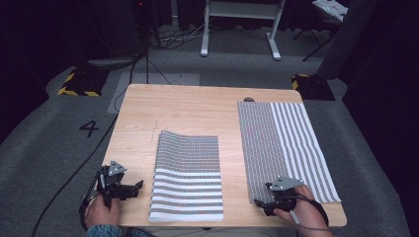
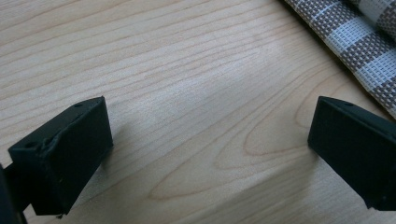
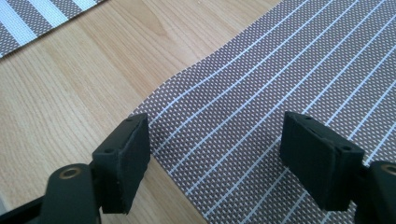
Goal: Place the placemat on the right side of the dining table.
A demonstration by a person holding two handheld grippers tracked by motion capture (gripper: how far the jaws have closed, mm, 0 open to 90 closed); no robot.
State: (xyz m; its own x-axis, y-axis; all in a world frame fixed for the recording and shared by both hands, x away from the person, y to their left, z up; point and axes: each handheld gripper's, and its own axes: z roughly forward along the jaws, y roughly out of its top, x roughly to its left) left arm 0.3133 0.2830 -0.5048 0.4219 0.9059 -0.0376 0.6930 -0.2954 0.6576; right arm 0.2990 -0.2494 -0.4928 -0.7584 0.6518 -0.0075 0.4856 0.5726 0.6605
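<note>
Hovering over the near corner of the right mat (image 1: 276, 148), the right gripper (image 1: 260, 205) has its jaws spread wide with nothing pinched; the mat's edge lies flat on the table (image 1: 188, 108) under them. The left gripper (image 1: 140, 186) sits just left of the folded mat (image 1: 188, 173), jaws wide too, bare wood between them. The two mats lie apart, a strip of table between, the folded one near the front edge.

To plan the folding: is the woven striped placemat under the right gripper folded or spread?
Folded: the woven striped placemat shows a dense half lying over its wide-striped half.
</note>
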